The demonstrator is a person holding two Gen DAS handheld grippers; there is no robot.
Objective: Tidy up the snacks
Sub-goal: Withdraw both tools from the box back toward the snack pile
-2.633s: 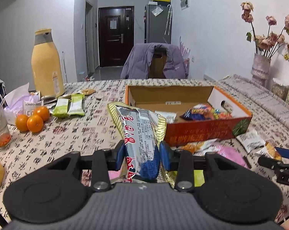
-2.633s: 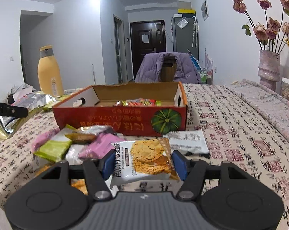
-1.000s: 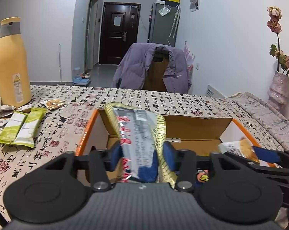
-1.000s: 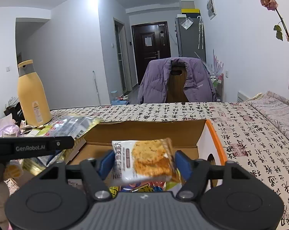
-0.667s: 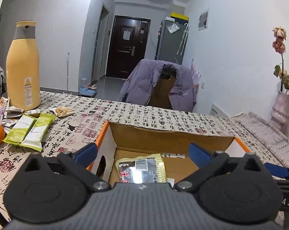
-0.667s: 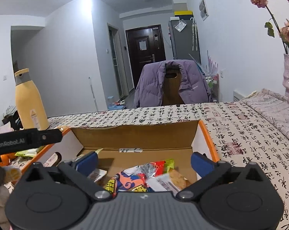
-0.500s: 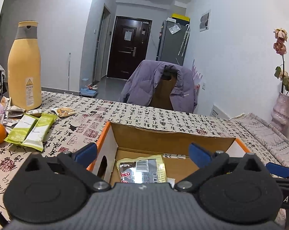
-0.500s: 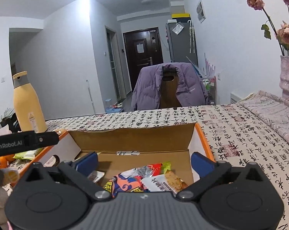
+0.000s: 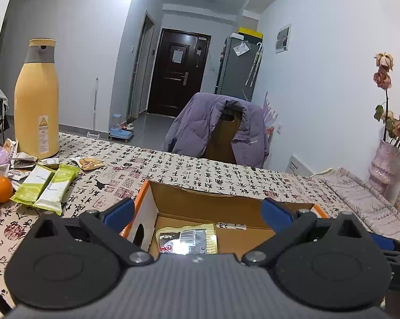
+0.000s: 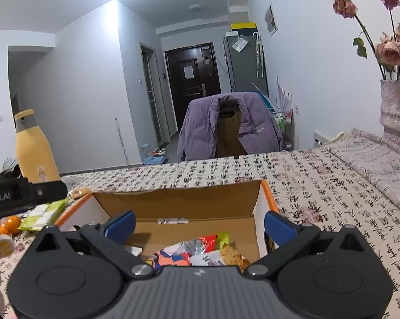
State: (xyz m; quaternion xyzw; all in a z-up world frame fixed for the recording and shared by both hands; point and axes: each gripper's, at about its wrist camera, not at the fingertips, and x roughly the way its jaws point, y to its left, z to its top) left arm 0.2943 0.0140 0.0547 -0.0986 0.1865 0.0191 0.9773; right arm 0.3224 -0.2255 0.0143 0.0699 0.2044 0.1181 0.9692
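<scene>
A: Where are your two grippers sitting relative to the box (image 9: 228, 204)?

B: You are holding both over its near edge. Your left gripper (image 9: 197, 214) is hanging over the box's left end, and your right gripper (image 10: 200, 224) is hanging over its right end. Both are spread as wide as they go, and neither is gripping anything.

A: And the snacks?

B: In the left wrist view a silver and yellow packet (image 9: 187, 240) is lying flat on the box floor, directly below and between your left fingers (image 9: 119, 212). In the right wrist view a heap of bright wrappers (image 10: 197, 250) and a cracker pack (image 10: 233, 256) are lying at the box's right end.

A: What are you going for after this, then?

B: Probably the two green bars (image 9: 44, 187). They are lying on the tablecloth (image 9: 189, 170) to the left of the box, side by side and touching, well apart from its wall. Their long axes are running away from you, tilted slightly toward the box. Beyond them, a small brown packet (image 9: 88, 162) is lying nearer the yellow bottle (image 9: 36, 101).

A: Which hand?

B: Your left is clearly nearer, being on the box's left side. You are likely needing to swing it left and close across the bars' short width.
</scene>
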